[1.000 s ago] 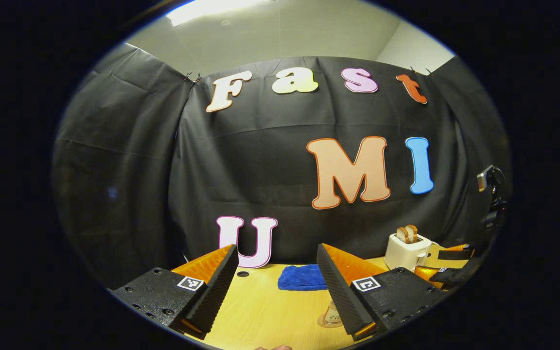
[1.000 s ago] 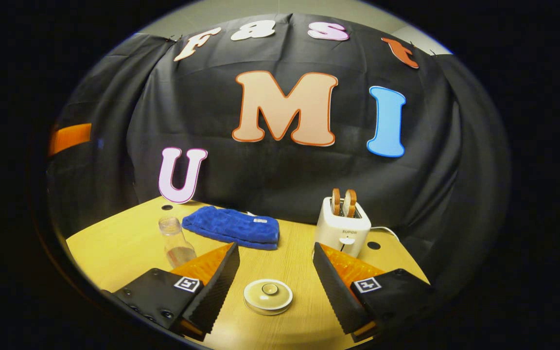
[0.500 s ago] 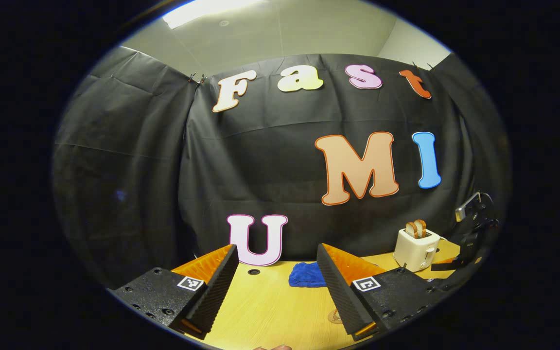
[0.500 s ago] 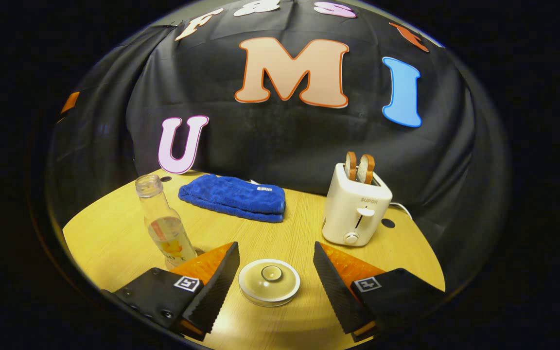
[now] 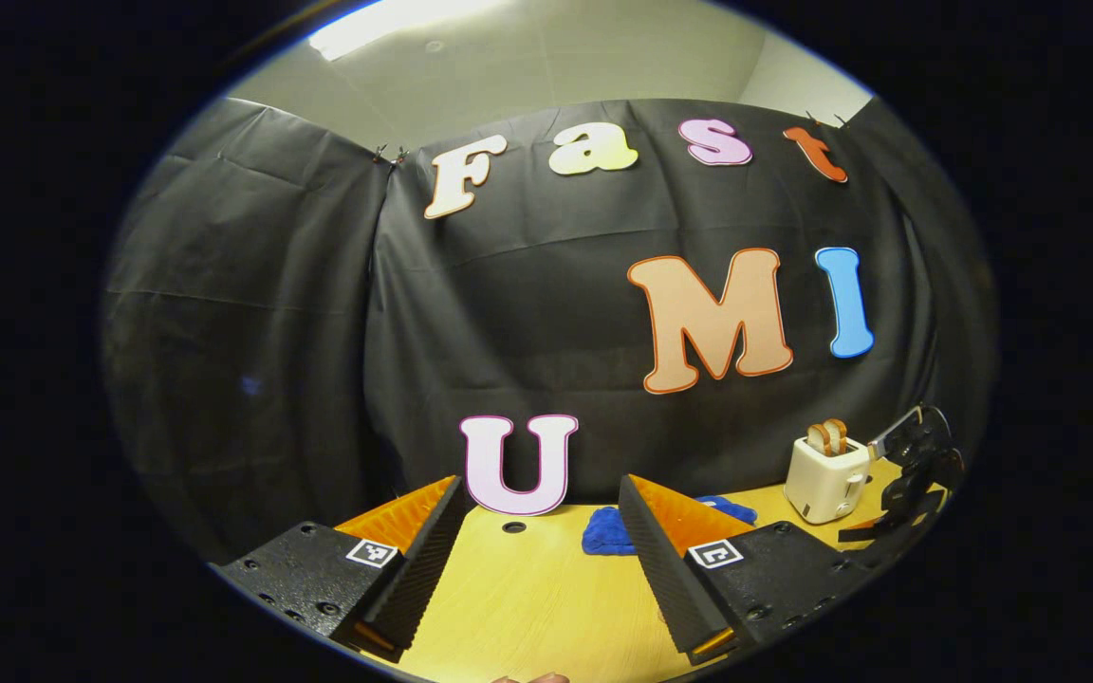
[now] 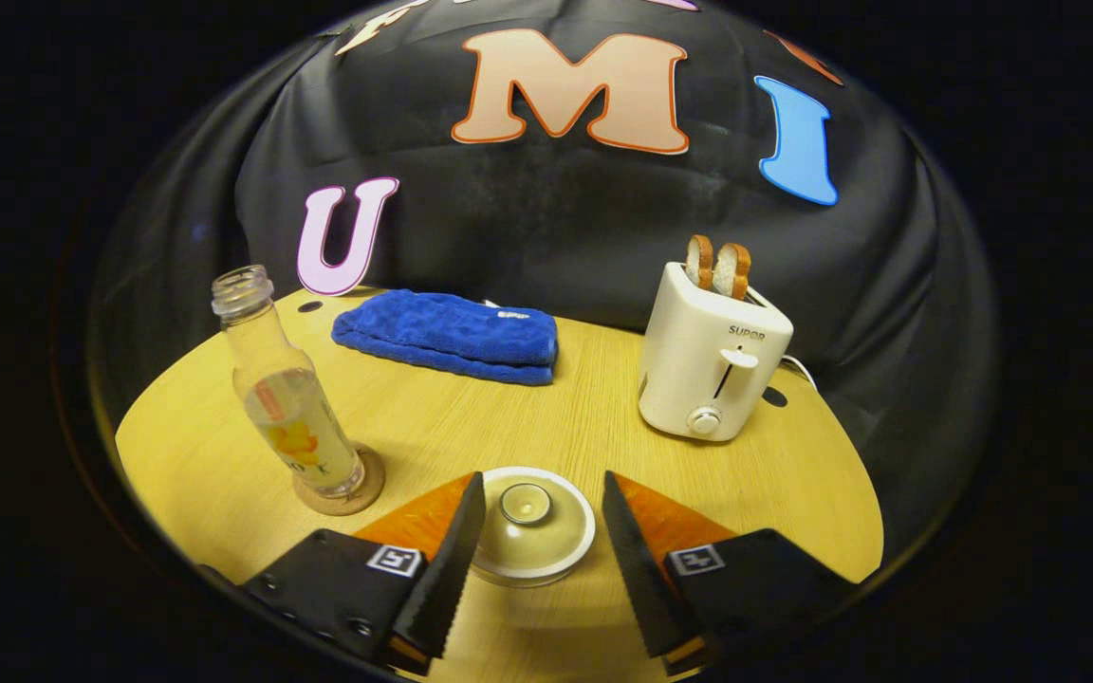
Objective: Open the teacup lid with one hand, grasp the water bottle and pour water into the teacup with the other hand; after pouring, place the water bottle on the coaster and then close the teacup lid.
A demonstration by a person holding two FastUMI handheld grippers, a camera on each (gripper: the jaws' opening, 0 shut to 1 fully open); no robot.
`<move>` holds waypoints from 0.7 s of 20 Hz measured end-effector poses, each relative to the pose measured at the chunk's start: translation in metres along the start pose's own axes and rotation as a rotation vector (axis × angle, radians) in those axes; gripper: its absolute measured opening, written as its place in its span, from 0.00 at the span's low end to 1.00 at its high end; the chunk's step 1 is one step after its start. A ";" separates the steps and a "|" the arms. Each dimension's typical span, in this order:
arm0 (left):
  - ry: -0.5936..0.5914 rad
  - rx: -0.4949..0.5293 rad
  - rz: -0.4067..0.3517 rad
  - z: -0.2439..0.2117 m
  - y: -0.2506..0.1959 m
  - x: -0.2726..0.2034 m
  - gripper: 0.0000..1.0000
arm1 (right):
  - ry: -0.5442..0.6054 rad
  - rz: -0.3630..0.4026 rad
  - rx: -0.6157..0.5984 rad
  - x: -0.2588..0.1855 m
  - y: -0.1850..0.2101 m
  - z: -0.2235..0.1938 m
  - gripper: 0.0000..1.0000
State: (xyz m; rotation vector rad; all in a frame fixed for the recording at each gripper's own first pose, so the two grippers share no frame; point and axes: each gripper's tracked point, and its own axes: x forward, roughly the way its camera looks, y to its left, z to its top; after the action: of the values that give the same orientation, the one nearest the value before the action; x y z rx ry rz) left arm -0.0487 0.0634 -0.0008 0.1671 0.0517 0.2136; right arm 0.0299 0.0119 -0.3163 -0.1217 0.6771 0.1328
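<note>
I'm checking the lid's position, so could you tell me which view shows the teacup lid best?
The right gripper view: the teacup lid sits whole, knob up, between the right gripper's open jaws. The left gripper view looks across bare table to the wall.

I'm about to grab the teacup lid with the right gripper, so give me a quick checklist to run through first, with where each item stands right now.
1. Right gripper open: ok, its jaws stand apart.
2. Lid between the fingers: ok, the knob sits in the gap, roughly centred.
3. Fingers touching the lid: cannot tell; they flank it closely.
4. Lid seated flat on the teacup: ok, it looks level; the teacup itself is hidden under it.
5. Bottle ready for the pour: ok, upright and uncapped on the coaster, beside the lid.
6. Left gripper free: ok, open with bare table between its fingers.
</note>
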 end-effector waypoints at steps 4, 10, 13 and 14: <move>0.004 -0.005 0.007 -0.002 0.001 -0.002 0.92 | 0.029 0.025 -0.001 0.003 0.006 -0.008 0.70; 0.004 0.005 0.001 0.000 -0.001 -0.006 0.93 | 0.024 0.051 -0.032 0.005 0.015 -0.010 0.55; 0.006 0.001 0.001 -0.001 -0.002 -0.004 0.93 | 0.009 0.037 -0.057 0.004 0.014 -0.007 0.35; 0.008 -0.002 0.000 -0.002 -0.002 -0.004 0.93 | 0.012 0.044 -0.055 0.005 0.015 -0.008 0.36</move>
State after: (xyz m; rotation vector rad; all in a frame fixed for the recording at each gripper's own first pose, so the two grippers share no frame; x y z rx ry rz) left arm -0.0526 0.0613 -0.0033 0.1638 0.0591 0.2140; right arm 0.0270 0.0259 -0.3267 -0.1610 0.6883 0.1931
